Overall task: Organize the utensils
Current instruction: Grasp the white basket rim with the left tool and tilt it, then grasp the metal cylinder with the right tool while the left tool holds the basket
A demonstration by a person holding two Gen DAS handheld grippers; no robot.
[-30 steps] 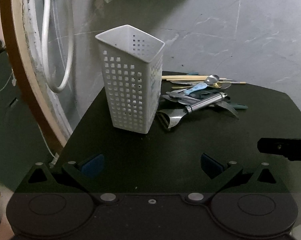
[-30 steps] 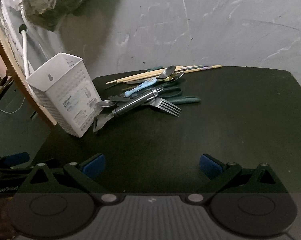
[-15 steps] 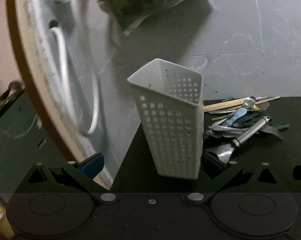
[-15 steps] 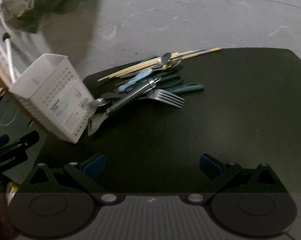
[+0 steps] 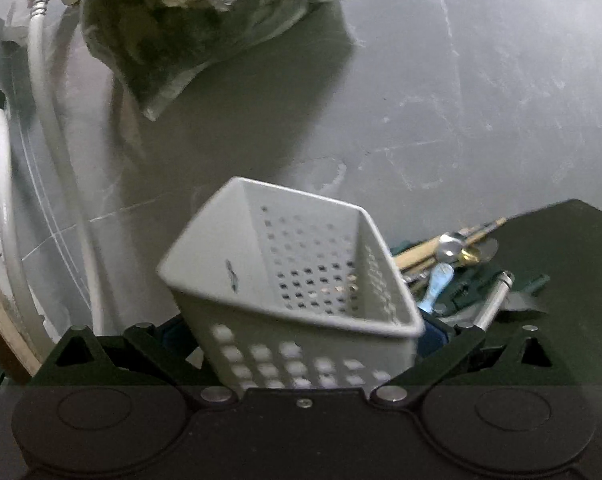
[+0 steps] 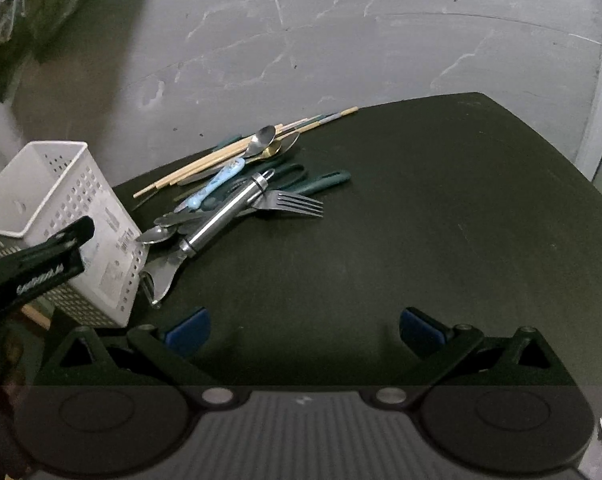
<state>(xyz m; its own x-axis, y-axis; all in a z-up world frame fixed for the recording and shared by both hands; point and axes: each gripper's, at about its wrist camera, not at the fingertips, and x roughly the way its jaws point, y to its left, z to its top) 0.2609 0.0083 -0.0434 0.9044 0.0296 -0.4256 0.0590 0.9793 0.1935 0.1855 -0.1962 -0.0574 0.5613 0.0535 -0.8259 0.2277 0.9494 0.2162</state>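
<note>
Flanking one white basket, closing left tongs

The left wrist view sits close against the white basket, facing the grey wall. The right wrist view looks steeply down over the dark surface — both share the basket and utensil pile.

Dim light, motion blur, fisheye warping
</note>
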